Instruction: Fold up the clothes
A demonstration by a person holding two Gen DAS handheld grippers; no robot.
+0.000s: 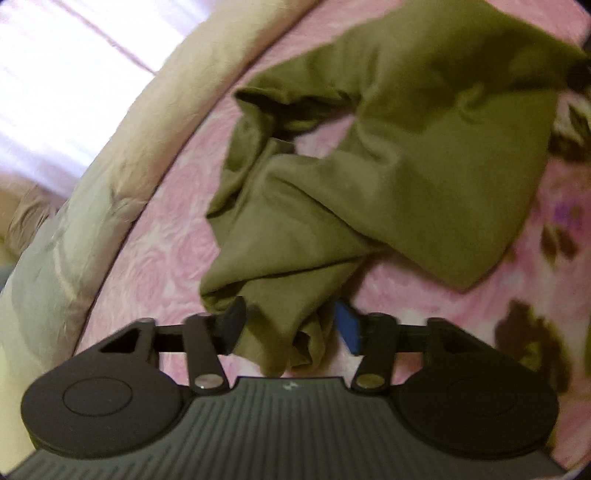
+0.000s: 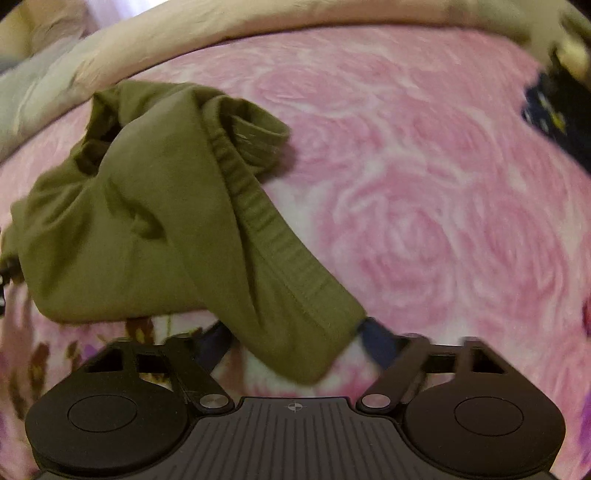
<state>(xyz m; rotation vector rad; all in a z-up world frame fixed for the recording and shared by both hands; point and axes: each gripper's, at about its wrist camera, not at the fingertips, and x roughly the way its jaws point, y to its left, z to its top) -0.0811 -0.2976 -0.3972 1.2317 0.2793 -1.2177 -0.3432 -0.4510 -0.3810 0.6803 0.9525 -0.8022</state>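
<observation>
An olive green garment [image 1: 369, 155] is spread in loose folds over a pink rose-patterned bed cover [image 1: 166, 236]. My left gripper [image 1: 290, 325] is shut on a bunched end of it, with cloth filling the gap between the black finger and the blue-padded one. In the right wrist view the garment [image 2: 147, 206] shows its ribbed elastic waistband [image 2: 273, 236]. The waistband runs down into my right gripper [image 2: 297, 341], which is shut on that corner with its fingers set wide. The cloth hangs slack between the two grippers, and its far part rests on the bed cover [image 2: 424, 184].
A cream quilt roll [image 1: 122, 155] [image 2: 258, 26] borders the far side of the bed. A bright window [image 1: 55, 74] lies beyond it. A dark blue patterned item [image 2: 554, 107] sits at the far right. A floral blanket [image 1: 535, 258] with brown and purple flowers lies nearer.
</observation>
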